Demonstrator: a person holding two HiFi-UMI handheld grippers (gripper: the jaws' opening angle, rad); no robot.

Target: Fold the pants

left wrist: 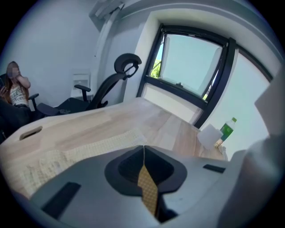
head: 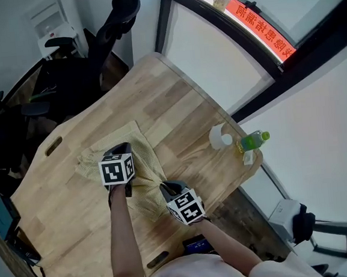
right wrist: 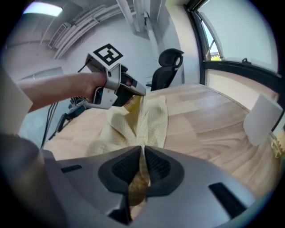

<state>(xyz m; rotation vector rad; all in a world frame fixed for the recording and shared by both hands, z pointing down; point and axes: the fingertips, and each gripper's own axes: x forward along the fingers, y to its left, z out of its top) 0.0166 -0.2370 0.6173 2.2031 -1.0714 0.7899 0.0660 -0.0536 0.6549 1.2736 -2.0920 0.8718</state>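
Note:
Pale yellow waffle-knit pants [head: 141, 168] lie bunched on the wooden table [head: 177, 110]. My left gripper [head: 121, 150] is shut on a fold of the pants [left wrist: 148, 192] near the pile's middle. My right gripper [head: 167, 188] is shut on another edge of the pants [right wrist: 137, 186] at the near right of the pile. In the right gripper view the cloth [right wrist: 149, 118] stretches from my jaws up to the left gripper [right wrist: 133, 95]. A flat part of the pants [left wrist: 84, 149] lies on the table ahead of the left jaws.
A white cup [head: 220, 136] and a green bottle [head: 253, 140] stand near the table's right edge. Two slots [head: 53, 145] pierce the tabletop. A black office chair [head: 112, 25] stands beyond the far end. A person [left wrist: 15, 91] sits at the far left.

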